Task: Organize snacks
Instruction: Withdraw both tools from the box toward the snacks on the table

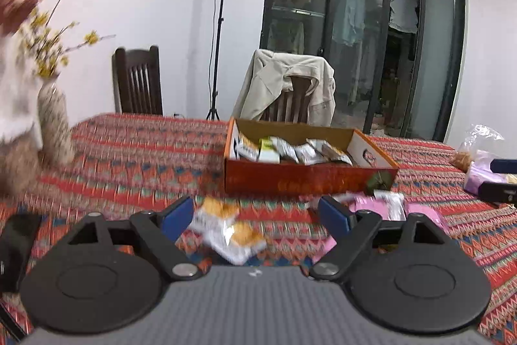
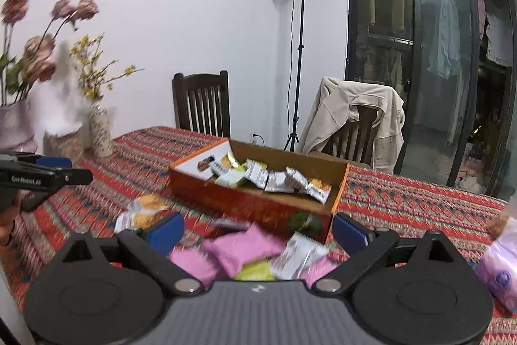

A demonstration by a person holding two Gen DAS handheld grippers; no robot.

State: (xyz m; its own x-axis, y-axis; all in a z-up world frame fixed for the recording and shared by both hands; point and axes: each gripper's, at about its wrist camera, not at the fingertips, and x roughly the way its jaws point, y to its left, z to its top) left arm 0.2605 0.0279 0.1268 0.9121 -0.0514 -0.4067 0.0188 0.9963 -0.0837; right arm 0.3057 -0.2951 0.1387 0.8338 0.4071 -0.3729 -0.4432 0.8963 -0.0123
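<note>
Hovering low over the red patterned woven tablecloth (image 1: 135, 157), the left gripper (image 1: 255, 215) has its blue-padded fingers (image 1: 176, 215) spread wide, nothing between them. Beyond and between the fingertips lie two white snack packets printed with golden pastries (image 1: 231, 231), flat on the cloth. The right gripper (image 2: 258, 230) is likewise spread wide and empty, above a loose heap of pink snack packets (image 2: 245, 248) with one white-and-silver packet (image 2: 299, 254) and a yellow-green one (image 2: 255, 272) among them. The open orange cardboard box (image 2: 258, 206) sits just beyond both heaps, holding a row of silver, white and green packets (image 2: 274, 178). Motion blur softens the near packets. At far right lies a pale purple plastic bag (image 2: 499, 274); a speckled vase of yellow flowers (image 2: 100, 131) stands at left.
</note>
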